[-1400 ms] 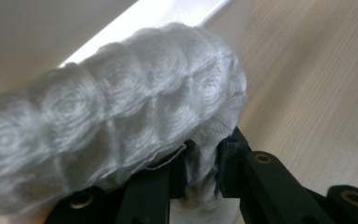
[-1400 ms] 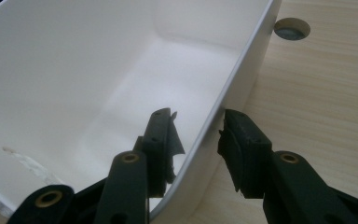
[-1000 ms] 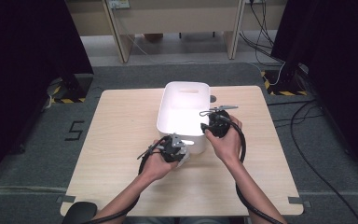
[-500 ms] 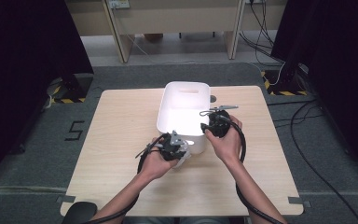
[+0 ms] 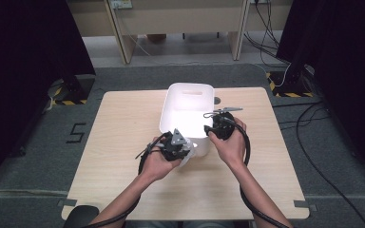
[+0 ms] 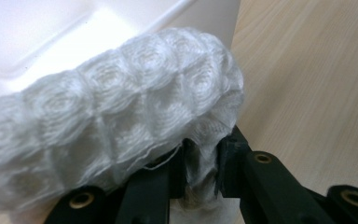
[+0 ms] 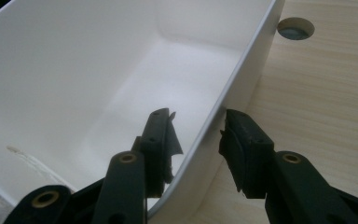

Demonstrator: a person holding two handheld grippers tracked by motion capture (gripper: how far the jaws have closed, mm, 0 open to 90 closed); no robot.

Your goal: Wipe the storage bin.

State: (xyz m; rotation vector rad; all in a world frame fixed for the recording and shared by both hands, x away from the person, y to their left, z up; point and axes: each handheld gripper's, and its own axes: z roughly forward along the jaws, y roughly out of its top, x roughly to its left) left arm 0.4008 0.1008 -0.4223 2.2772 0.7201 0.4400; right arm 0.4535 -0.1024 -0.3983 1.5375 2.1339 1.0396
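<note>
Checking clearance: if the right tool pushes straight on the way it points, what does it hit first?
Probably the white bin's side wall: the right tool straddles its rim, one jaw inside, one outside, so the wall runs on between them. Depth is unclear.

A light wooden counter [image 5: 123,137] with a round cable hole [image 7: 296,28] stands on grey carpet [image 5: 47,142] marked with a "5" [image 5: 76,133]. Pale wooden desks [image 5: 180,19] stand behind, cables [image 5: 309,123] trail right, and black-and-yellow hazard tape [image 5: 69,101] marks the floor.
</note>
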